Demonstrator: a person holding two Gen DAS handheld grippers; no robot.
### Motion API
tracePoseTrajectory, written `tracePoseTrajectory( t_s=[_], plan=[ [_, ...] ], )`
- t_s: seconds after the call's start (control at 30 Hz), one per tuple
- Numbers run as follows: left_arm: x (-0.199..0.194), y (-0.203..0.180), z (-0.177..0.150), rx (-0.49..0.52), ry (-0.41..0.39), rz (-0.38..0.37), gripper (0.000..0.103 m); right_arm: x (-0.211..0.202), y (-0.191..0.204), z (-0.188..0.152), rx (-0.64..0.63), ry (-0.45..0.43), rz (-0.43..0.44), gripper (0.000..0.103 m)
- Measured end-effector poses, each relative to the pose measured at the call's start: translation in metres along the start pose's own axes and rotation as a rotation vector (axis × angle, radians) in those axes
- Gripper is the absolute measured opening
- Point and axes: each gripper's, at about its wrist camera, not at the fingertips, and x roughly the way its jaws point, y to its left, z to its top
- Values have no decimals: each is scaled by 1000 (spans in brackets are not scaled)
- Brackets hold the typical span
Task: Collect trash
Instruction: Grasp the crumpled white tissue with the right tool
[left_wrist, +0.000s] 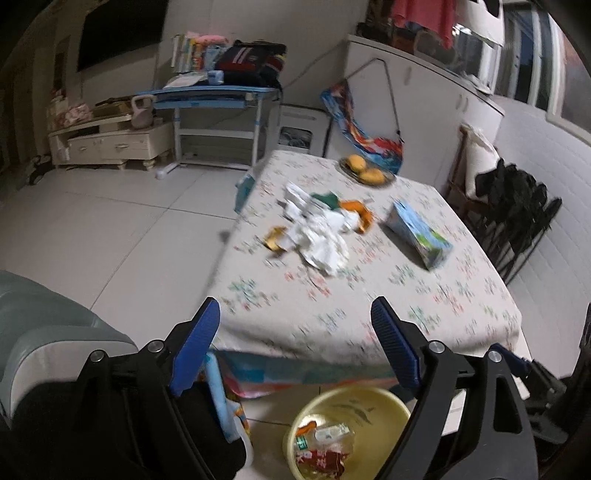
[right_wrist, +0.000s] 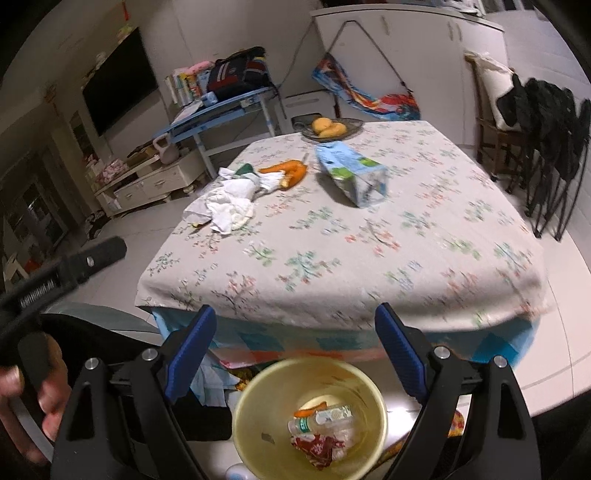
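Both tools, left tool (left_wrist: 295, 332) and right tool (right_wrist: 295, 338), gape wide, holding nothing.

A matt woven floral-print tablecloth (right_wrist: 369, 240) covers the table. On it lie crumpled white paper tissues (right_wrist: 229, 206), soft and creased, and a glossy blue printed carton (right_wrist: 351, 173). The round yellow plastic bin (right_wrist: 258, 417) looks smooth (slightly shiny inside), holding crinkly red foil wrapper (right_wrist: 317, 448). Pale floor tiles (left_wrist: 110, 229) gleam.
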Motion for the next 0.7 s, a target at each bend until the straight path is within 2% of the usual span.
tracePoseTrajectory(
  t_s=[0.13,0.3,0.53,0.7],
  plan=[
    [3,17,14,-62,-24,27,81,21,14,17,-37,6,30,84],
    [10,35,12,-153,-10,56,83,53,31,44,-68,21,52,84],
    [13,43,12,-182,-13,65,84,111,66,82,-131,71,62,80],
    [21,49,12,-206,14,67,85,148,78,96,-154,123,44,72]
  ],
)
